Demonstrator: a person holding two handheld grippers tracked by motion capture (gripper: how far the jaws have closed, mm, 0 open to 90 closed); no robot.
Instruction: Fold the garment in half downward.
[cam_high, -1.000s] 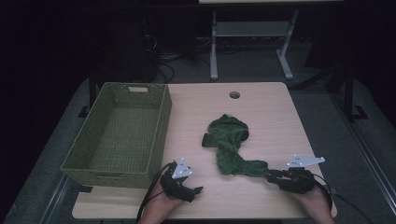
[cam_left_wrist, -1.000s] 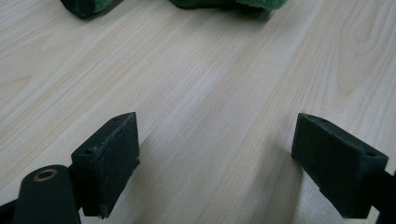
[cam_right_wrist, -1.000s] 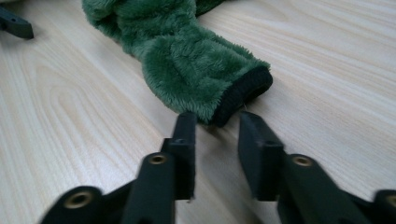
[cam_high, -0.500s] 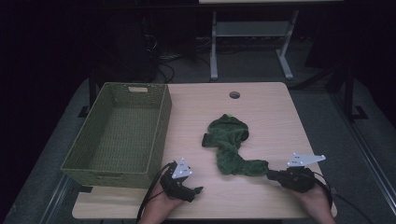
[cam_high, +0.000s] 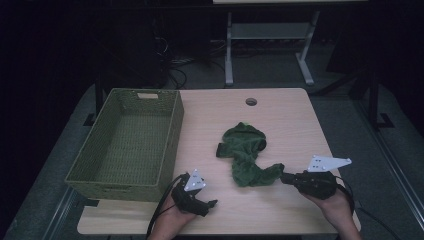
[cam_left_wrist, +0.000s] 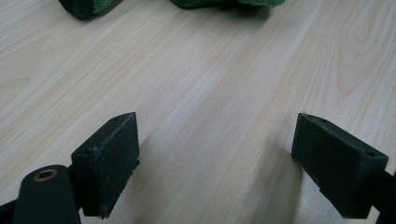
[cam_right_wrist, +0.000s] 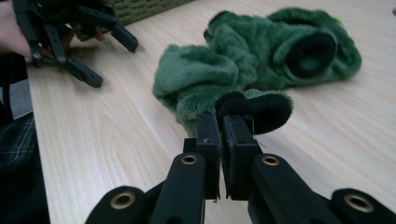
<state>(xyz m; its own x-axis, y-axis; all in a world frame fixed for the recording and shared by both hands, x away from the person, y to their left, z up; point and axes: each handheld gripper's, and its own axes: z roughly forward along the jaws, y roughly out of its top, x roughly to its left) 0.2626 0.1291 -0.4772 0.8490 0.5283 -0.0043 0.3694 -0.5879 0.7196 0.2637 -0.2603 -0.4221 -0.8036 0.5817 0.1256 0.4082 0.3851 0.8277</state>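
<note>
A green fuzzy garment (cam_high: 245, 150) lies crumpled on the middle of the wooden table (cam_high: 290, 120). My right gripper (cam_high: 283, 176) is at its near right end, shut on the garment's black cuff (cam_right_wrist: 261, 109), which bulges just past the closed jaws of the right gripper (cam_right_wrist: 222, 119). That end of the garment (cam_right_wrist: 261, 51) is lifted slightly off the wood. My left gripper (cam_high: 212, 204) rests on the table near the front edge, left of the garment. In the left gripper view, the left gripper (cam_left_wrist: 215, 144) stands open over bare wood, with the garment's edge (cam_left_wrist: 219, 3) farther ahead.
A green woven basket (cam_high: 172, 135) stands on the left part of the table, close to the left gripper (cam_right_wrist: 112, 61). A round cable hole (cam_high: 251, 102) sits near the far edge. Dark floor and a metal stand lie beyond the table.
The right gripper has risen a little and drawn the garment's near end up and toward it. The left gripper has stayed put.
</note>
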